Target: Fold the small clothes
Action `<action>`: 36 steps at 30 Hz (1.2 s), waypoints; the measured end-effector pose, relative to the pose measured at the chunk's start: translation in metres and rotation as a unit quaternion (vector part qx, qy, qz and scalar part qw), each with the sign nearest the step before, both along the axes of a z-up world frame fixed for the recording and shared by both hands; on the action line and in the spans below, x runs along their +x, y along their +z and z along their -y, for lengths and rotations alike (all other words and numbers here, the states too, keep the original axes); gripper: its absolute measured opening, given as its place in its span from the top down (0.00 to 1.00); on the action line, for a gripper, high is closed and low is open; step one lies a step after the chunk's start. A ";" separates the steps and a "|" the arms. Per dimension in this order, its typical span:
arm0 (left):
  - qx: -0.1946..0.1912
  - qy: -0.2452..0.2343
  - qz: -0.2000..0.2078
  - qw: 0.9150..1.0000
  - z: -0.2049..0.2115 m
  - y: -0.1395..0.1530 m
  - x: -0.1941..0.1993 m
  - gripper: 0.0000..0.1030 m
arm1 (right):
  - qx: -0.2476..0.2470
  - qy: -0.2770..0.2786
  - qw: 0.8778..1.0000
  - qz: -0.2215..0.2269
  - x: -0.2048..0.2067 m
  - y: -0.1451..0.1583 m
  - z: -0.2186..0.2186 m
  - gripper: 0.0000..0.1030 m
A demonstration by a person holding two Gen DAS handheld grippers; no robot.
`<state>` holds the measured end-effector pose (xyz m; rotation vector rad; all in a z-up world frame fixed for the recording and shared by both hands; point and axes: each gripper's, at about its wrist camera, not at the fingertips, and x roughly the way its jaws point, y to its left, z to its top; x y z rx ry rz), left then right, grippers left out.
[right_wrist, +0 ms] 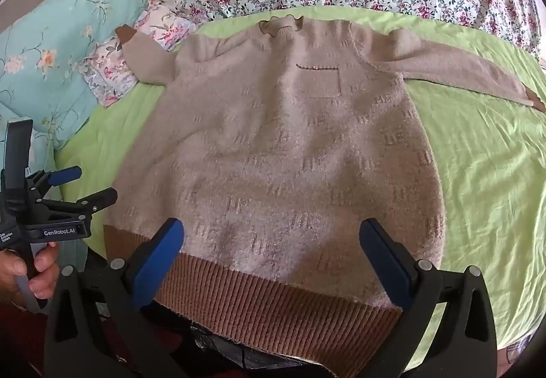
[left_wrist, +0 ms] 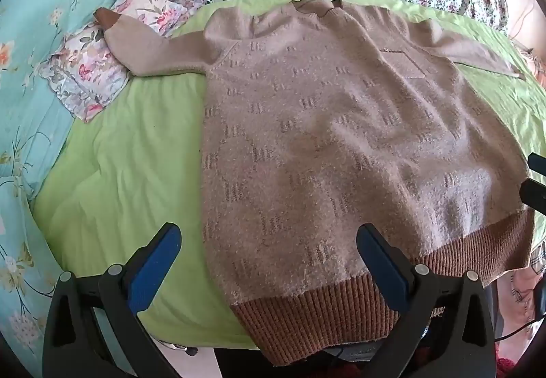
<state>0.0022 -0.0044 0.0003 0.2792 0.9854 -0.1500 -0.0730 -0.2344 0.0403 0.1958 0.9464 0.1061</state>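
"GenRobot.AI" marks the left gripper [right_wrist: 85,183]; both grippers' fingers gape empty above the sweater [right_wrist: 279,152].

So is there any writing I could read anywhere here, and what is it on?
"GenRobot.AI": white letters on the black body of the left gripper, seen from the right wrist view.
Small white print at that body's left edge: too blurred to read.
The dark repeated motifs on the beige knitted sweater: pattern, not legible words.

sweater [right_wrist: 273,145]: fuzzy matt knit, ribbed brown hem [right_wrist: 273,306]. green sheet [left_wrist: 119,173]: smooth, wrinkled cloth. gripper fingers [left_wrist: 157,262]: matt black plastic, blue pads [right_wrist: 385,258].
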 end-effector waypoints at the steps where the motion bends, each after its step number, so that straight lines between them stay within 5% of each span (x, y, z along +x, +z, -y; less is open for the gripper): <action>1: 0.000 0.000 0.000 1.000 0.001 0.000 0.000 0.00 | -0.001 -0.002 1.000 0.000 -0.002 -0.001 -0.001 0.00; 21: -0.053 -0.012 0.022 0.998 -0.004 0.001 -0.001 0.00 | 0.004 0.001 1.000 0.002 0.003 -0.005 -0.002 0.00; 36: -0.030 -0.016 0.016 0.999 -0.001 0.005 -0.003 0.00 | 0.011 0.001 1.000 -0.003 0.003 -0.003 -0.001 0.00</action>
